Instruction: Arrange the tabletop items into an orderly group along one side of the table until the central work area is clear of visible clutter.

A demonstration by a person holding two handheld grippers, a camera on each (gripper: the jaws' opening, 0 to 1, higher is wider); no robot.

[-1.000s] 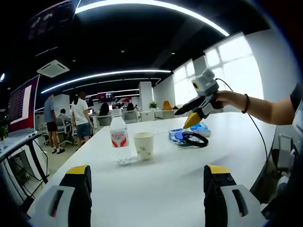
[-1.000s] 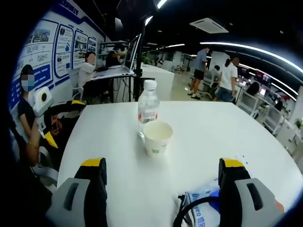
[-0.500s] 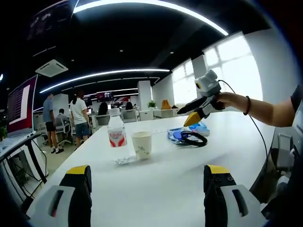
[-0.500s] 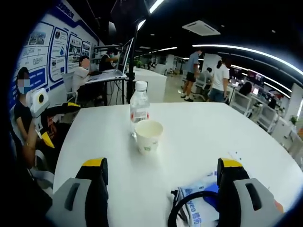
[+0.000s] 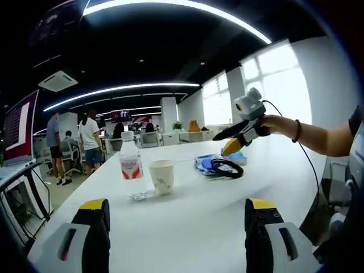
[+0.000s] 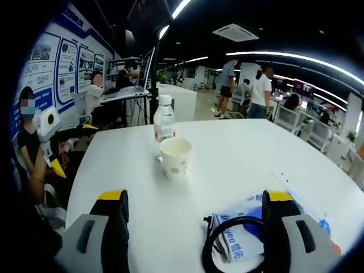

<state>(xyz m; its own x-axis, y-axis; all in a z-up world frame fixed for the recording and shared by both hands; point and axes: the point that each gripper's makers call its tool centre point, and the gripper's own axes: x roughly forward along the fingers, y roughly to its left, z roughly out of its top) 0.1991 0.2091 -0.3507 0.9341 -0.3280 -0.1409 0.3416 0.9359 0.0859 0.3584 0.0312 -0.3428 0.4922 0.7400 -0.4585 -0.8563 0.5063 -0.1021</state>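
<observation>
Right gripper [image 6: 193,227], jaws wide and empty, hangs right over the black cable loop [image 6: 230,250]; left gripper [image 5: 177,227], also open, sits well back at the table [image 5: 193,227] edge.

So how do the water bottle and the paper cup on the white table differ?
The water bottle is clear plastic with a red label and a cap on; the paper cup is opaque, off-white and open-topped. The water bottle stands taller and slimmer than the paper cup. Both stand upright, close together on the white table, neither held.
</observation>
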